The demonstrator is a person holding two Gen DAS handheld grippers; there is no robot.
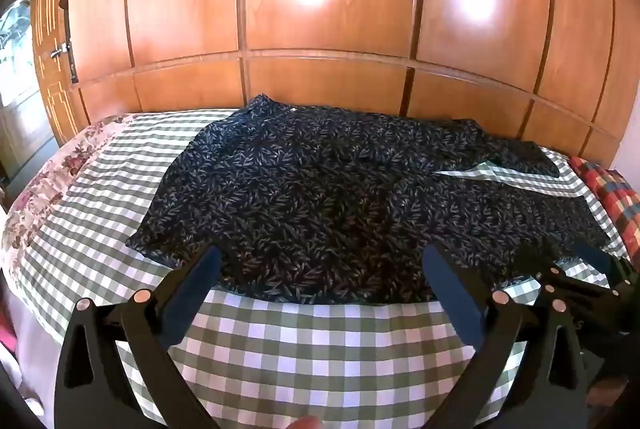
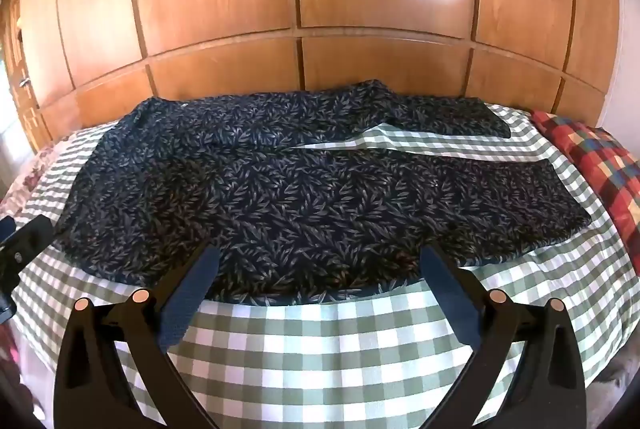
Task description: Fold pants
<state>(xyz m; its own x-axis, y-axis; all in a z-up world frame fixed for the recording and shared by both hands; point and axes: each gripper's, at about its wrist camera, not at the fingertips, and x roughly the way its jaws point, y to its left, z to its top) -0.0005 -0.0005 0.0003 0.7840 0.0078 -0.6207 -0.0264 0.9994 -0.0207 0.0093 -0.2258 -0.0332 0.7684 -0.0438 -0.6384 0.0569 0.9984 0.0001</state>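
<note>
Both grippers, left gripper [image 1: 322, 277] and right gripper [image 2: 320, 277], hover with jaws apart at the near edge of the leaf-print pants [image 2: 304, 197], whose long axis runs left-right across the bed [image 2: 320, 341].

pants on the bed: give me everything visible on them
The pants are dark navy with a small pale leaf print, thin soft fabric by the look. They lie spread flat and unfolded on the checked bedsheet, waist to the left, two legs splayed right with sheet showing between them. Neither gripper touches them.
</note>
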